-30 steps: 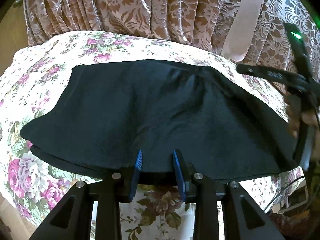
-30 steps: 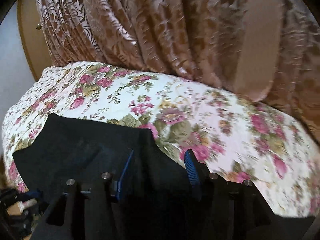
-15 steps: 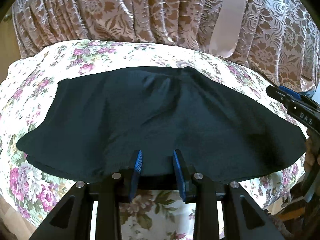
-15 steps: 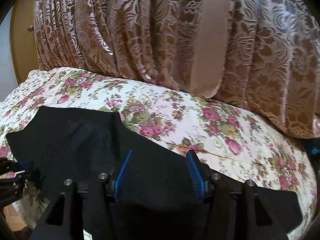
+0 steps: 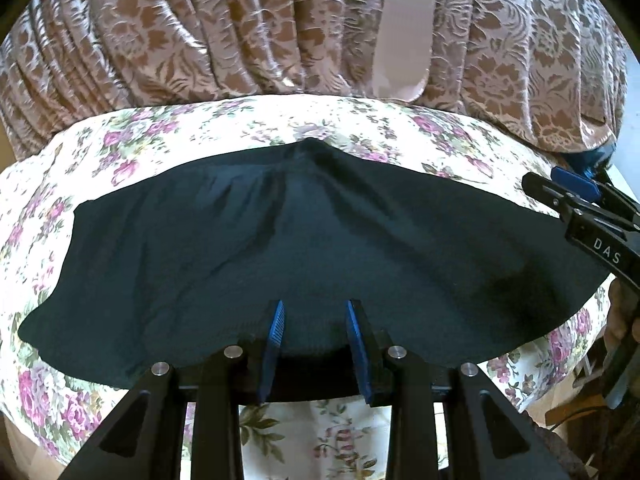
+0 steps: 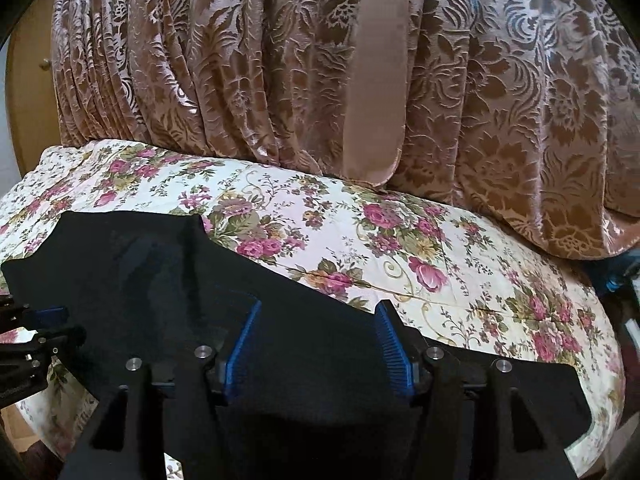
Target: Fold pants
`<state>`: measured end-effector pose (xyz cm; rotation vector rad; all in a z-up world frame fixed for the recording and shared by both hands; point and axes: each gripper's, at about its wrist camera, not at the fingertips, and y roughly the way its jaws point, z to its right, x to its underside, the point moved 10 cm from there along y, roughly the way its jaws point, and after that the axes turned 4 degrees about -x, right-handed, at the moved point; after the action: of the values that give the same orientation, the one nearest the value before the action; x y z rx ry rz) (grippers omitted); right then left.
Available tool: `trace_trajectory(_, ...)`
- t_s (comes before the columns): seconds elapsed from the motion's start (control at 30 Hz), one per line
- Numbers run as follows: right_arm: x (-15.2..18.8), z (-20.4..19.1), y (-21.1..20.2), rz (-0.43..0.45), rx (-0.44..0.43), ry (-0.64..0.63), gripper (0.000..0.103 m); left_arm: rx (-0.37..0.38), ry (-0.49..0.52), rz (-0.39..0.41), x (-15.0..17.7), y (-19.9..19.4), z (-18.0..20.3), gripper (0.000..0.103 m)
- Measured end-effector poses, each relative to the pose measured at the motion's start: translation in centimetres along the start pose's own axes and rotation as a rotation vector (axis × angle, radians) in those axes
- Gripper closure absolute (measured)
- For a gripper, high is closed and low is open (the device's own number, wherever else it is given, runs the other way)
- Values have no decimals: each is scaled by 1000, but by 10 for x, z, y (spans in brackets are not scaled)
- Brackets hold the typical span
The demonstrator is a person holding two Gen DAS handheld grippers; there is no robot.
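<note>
The dark pants [image 5: 304, 248] lie spread flat on the flowered bed cover [image 5: 360, 128], folded into a wide shape. My left gripper [image 5: 316, 316] is open and empty, just above the near edge of the pants. My right gripper [image 6: 318, 316] is open wide and empty, over the near edge of the pants [image 6: 168, 280] at their right part. The right gripper also shows at the right edge of the left wrist view [image 5: 580, 208]. The left gripper shows at the left edge of the right wrist view [image 6: 36, 328].
A brown patterned curtain [image 6: 280, 72] hangs behind the bed along its far side. A wooden door [image 6: 28, 80] stands at the far left. The bed's front edge drops off just below both grippers.
Both grippers have pulled back toward the near edge and risen a little. The right gripper has moved out to the right of the pants. The pants lie flatter.
</note>
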<state>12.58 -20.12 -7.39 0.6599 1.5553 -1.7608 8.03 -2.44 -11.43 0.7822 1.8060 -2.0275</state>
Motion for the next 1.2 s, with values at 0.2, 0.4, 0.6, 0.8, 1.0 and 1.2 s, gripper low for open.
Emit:
trace_trajectory(0.2,8,13,-2,-4,11,22,44,-1,37,-7,-3,3,15,71)
trace_trajectory(0.4,20,36,-7,-16,36,56,41,19,83,-9,-9,10,38,71)
trace_trajectory(0.6,39,71,-4,-62,94,99,41,56,145,-6,-12,18,68,70)
trace_trajectory(0.8,77,122,-2,-131,80,247,41,85,224,-28,-4,31,96,68)
trace_trajectory(1.0,132,182,-17,-177,34,475,41,99,241,-42,6,42,106,66)
trace_trajectory(1.2,183,245,-44,-152,-26,767,42,118,211,-50,11,51,103,64)
